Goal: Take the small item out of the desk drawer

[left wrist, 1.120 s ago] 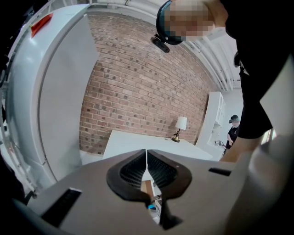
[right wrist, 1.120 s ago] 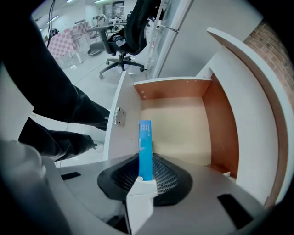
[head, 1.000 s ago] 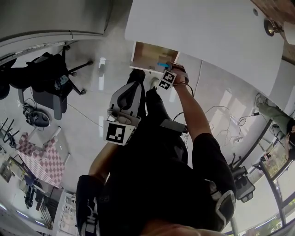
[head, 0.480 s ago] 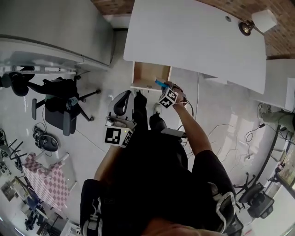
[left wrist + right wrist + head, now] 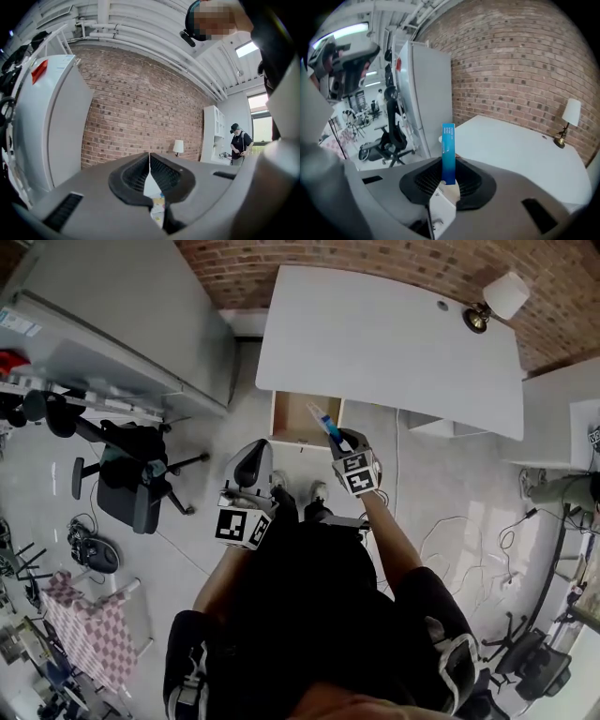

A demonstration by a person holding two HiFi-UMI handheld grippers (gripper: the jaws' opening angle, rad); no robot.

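Note:
My right gripper [image 5: 339, 440] is shut on a slim blue box [image 5: 326, 425], held just in front of the white desk [image 5: 394, 343] and above the open wooden drawer [image 5: 305, 416]. In the right gripper view the blue box [image 5: 448, 153] stands upright between the black pads [image 5: 423, 179], with the white desk [image 5: 511, 140] behind it. My left gripper [image 5: 251, 465] hangs lower and to the left of the drawer. In the left gripper view its jaws are closed together at the tips [image 5: 149, 157] with nothing between them.
A tall grey cabinet [image 5: 122, 324] stands left of the desk, against a brick wall [image 5: 375, 259]. A lamp [image 5: 497, 298] sits at the desk's far right corner. A black office chair [image 5: 131, 474] stands on the floor to the left. Cables [image 5: 450, 540] lie on the floor right.
My right gripper has lifted the blue box up and out of the drawer toward me. The head view has swung so the desk and brick wall show fully.

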